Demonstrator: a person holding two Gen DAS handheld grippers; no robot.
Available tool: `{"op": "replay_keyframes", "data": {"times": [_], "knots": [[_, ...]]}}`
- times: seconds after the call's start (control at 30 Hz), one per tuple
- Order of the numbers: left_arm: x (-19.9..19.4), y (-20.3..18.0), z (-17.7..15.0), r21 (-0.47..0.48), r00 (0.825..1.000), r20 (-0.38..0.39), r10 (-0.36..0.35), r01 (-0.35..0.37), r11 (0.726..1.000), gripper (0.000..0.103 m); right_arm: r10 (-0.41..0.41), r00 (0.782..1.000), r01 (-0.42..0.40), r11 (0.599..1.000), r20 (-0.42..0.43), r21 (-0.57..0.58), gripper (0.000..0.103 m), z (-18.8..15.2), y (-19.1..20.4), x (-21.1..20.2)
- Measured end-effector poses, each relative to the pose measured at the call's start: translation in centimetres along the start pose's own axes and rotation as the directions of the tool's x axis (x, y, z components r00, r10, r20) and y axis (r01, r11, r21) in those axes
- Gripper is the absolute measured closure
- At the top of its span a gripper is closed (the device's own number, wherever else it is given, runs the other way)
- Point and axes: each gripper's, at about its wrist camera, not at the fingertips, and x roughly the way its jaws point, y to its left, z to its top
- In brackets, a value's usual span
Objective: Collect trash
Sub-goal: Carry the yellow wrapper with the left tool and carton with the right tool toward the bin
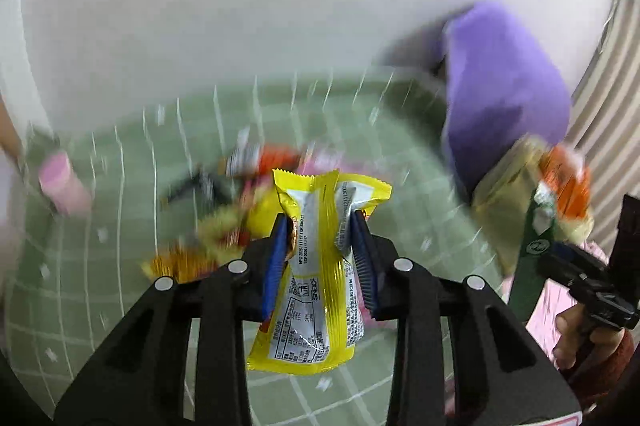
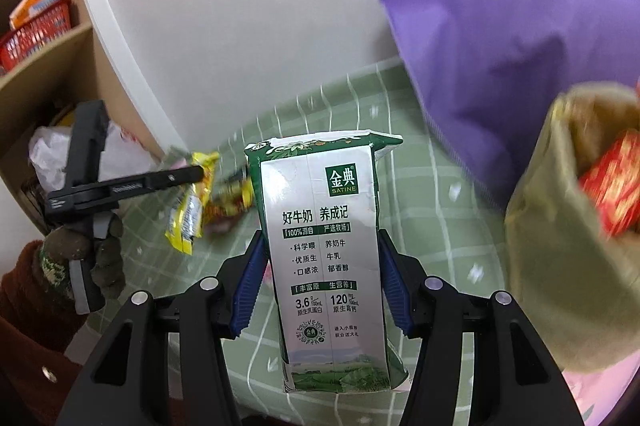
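While the left gripper [image 1: 320, 226] has its blue pads pressed on a yellow snack wrapper [image 1: 316, 278], jaws narrowed around the crumpled foil, the right gripper [image 2: 320, 262] stands wider and clamps a green and white milk carton [image 2: 328, 258] upright between its pads. Both are lifted clear above a green checked cloth [image 1: 120, 185], where more wrappers [image 1: 256, 161] lie in a blurred heap behind the yellow one, with a pink bottle [image 1: 64, 181] off to the left. A purple pillow [image 2: 500, 45] leans on the white wall, and beside it stands an open paper bag [image 2: 560, 266] with a red packet [image 2: 612, 193] inside. A gloved hand [image 2: 92, 254] grips the left tool's handle.
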Motion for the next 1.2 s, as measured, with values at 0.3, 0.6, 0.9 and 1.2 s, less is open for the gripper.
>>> {"op": "replay_keyframes", "data": {"times": [0.3,0.6,0.9,1.2], "knots": [[-3.6,-7.6,9.2,0.091,0.954,0.251,-0.165,0.147,0.985,0.072,-0.082,0.965,0.111,0.989,0.251,-0.102,0.052,7.7,-0.7,-8.5],[-1.0,-19.0,12.6,0.247,0.881,0.257,-0.398,0.338,0.908,0.071,-0.233,0.887,0.281,0.958,0.398,-0.066,0.052,9.5,-5.5,-17.0],[4.4,-27.9,12.6,0.265,0.784,0.120,-0.609,0.566,0.780,0.071,-0.371,0.817,0.373,0.924,0.441,0.085,0.052,7.9,-11.4,-23.4],[13.6,-36.3,7.4,0.381,0.774,-0.137,-0.619,0.618,0.688,0.072,-0.371,0.802,0.311,0.928,0.468,0.203,0.052,6.2,-15.7,-23.9]]}}
